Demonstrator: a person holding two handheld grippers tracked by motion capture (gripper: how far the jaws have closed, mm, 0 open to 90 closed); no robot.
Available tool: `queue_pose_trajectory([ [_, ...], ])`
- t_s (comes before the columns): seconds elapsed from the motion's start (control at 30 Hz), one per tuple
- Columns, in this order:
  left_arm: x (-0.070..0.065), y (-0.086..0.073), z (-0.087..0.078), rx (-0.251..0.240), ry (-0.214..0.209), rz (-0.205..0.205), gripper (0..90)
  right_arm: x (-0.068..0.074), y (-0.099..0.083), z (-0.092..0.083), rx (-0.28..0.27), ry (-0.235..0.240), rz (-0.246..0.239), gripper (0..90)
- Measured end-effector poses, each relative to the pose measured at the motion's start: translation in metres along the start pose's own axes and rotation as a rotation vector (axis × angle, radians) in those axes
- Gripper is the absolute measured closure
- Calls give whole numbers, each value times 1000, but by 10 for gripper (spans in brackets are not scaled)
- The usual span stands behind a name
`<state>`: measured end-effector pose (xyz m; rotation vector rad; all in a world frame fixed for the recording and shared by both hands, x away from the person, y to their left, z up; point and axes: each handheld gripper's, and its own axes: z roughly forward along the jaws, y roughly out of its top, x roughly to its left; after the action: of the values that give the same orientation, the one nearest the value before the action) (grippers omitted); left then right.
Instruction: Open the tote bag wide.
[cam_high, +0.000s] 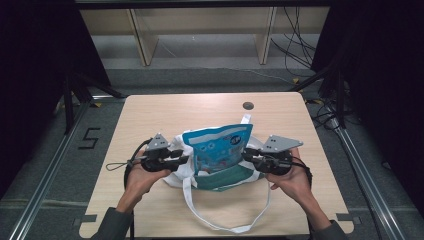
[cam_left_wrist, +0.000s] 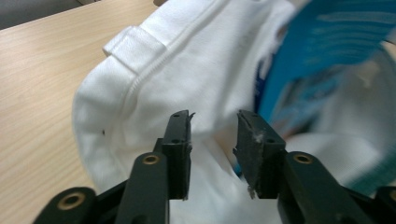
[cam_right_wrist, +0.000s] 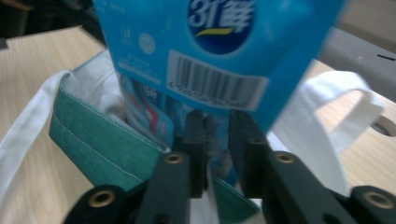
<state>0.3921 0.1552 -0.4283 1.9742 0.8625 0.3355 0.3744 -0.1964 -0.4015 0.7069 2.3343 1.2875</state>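
The left gripper (cam_left_wrist: 212, 135) stands spread at the white side of the bag (cam_high: 177, 150), pinching nothing; the fabric could slump and close the mouth. At mid-desk (cam_high: 150, 115) the blue pouch (cam_high: 220, 145) stands tilted, half in the bag, and could tip out. Its label reads "31" above a barcode. The right gripper (cam_right_wrist: 217, 135) is narrowly parted at the green rim; I cannot tell whether it pinches cloth.

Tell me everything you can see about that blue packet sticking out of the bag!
The blue packet looks like shiny, flexible plastic, printed with white writing, a round dark logo and a barcode. It stands roughly upright on the wooden table, its lower part inside the white and green cloth bag, its top poking out. The right gripper sits at its lower edge; whether it pinches the packet is unclear.
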Motion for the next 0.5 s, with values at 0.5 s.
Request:
queue_pose_trajectory([
  [0.5,43,-8,64,60,29,-159,811,35,-44,39,238,90,-136,900],
])
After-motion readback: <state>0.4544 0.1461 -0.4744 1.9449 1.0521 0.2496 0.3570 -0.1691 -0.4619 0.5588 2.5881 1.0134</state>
